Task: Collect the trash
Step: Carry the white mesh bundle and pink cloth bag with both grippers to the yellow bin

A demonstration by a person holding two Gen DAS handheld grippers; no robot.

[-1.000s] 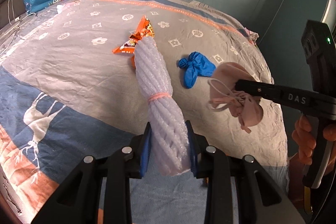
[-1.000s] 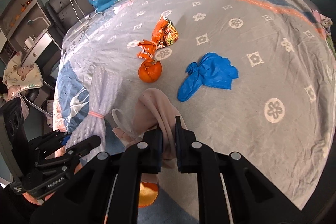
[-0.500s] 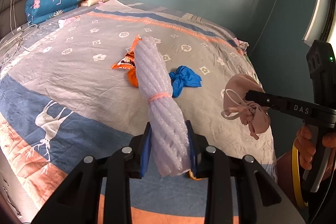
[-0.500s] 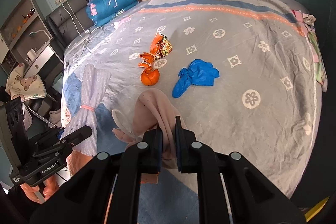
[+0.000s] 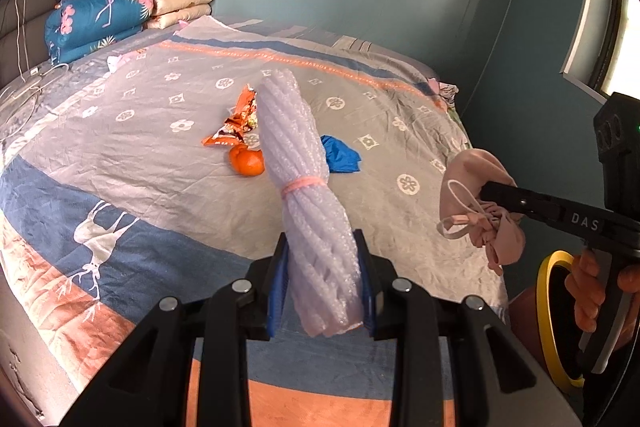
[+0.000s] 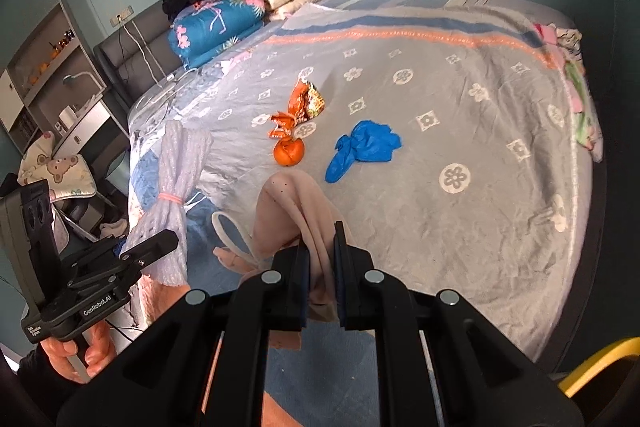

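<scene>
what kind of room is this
A bedroom, most likely: a large bed under a patterned cover, folded quilts stacked by the padded headboard, and a bedside shelf unit.

Bed [image 6: 500, 187] with patterned cover — bearing an orange [image 6: 288, 151], snack wrapper [image 6: 302, 105], blue glove [image 6: 366, 147] and folded quilts [image 6: 216, 27].

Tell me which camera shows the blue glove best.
The right wrist view: the blue glove lies fully exposed on the bed. In the left wrist view the held bubble wrap roll hides most of it.
</scene>
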